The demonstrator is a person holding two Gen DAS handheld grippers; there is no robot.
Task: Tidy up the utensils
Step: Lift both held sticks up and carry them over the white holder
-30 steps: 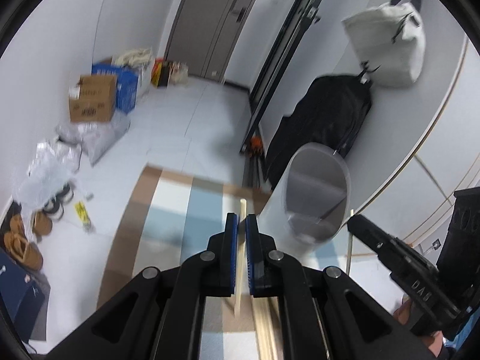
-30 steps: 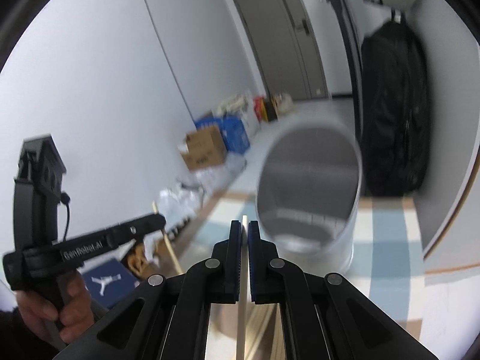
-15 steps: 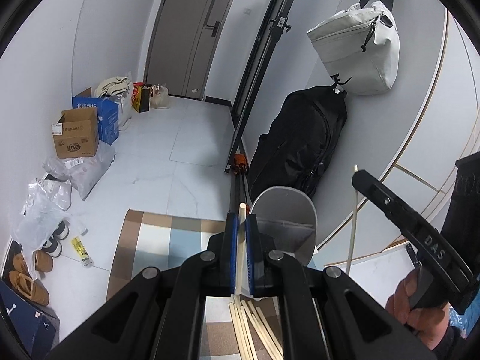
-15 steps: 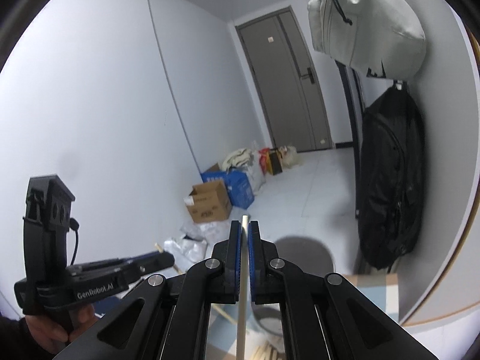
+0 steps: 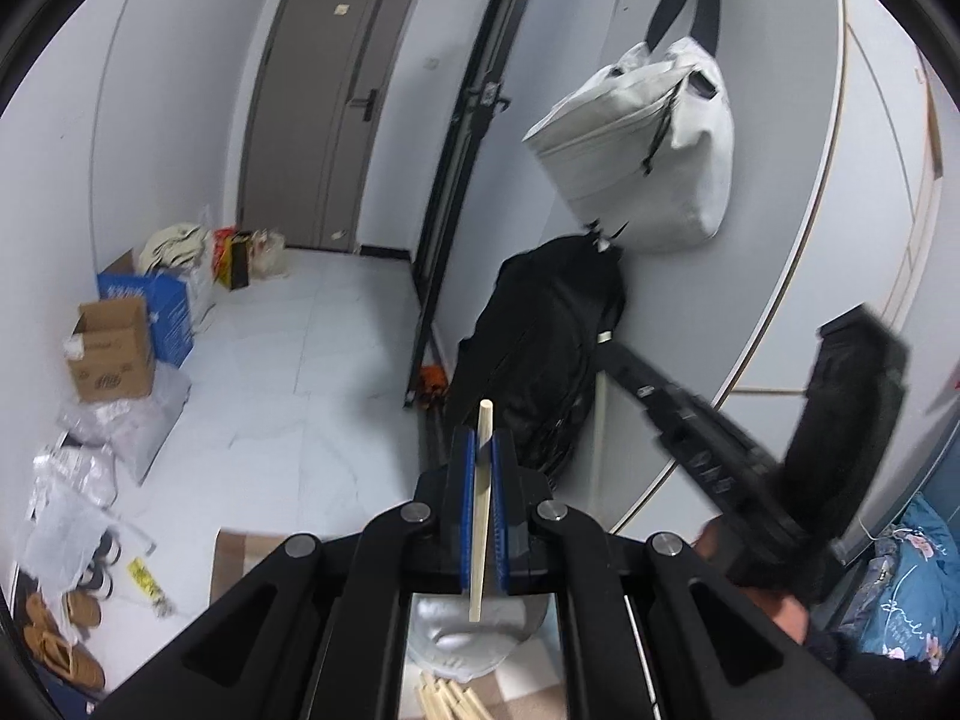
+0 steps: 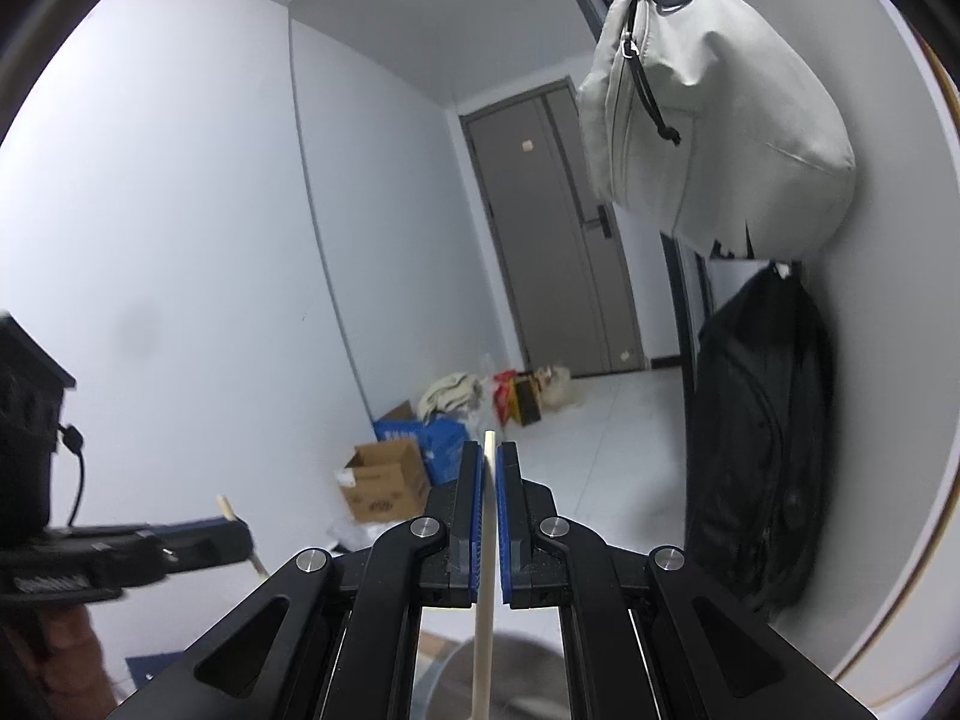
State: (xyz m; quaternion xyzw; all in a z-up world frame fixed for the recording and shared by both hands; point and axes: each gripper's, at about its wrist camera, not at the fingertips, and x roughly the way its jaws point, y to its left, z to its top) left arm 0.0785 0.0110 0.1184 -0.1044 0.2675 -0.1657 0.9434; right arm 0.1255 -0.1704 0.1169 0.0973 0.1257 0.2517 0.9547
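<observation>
My left gripper (image 5: 480,438) is shut on a pale wooden chopstick (image 5: 478,516) that runs between its blue pads, tip poking out ahead. Below it stands a grey cylindrical holder (image 5: 468,630), with several loose chopsticks (image 5: 444,702) on the striped rug beside it. In the left wrist view my right gripper (image 5: 609,354) comes in from the right, held in a hand and gripping its own chopstick (image 5: 600,426). In the right wrist view that gripper (image 6: 489,450) is shut on the chopstick (image 6: 485,570) above the holder's rim (image 6: 510,678). My left gripper (image 6: 240,534) shows at the left with its stick (image 6: 225,504).
A black bag (image 5: 540,348) leans on the right wall under a hanging white bag (image 5: 642,138). Cardboard and blue boxes (image 5: 111,354), plastic bags and shoes (image 5: 66,648) line the left wall. A grey door (image 5: 324,108) closes the far end of the tiled hallway.
Both grippers have risen, each keeping its chopstick. The grey holder and the rug have slid down to the bottom of both views, and more wall and hanging bag show.
</observation>
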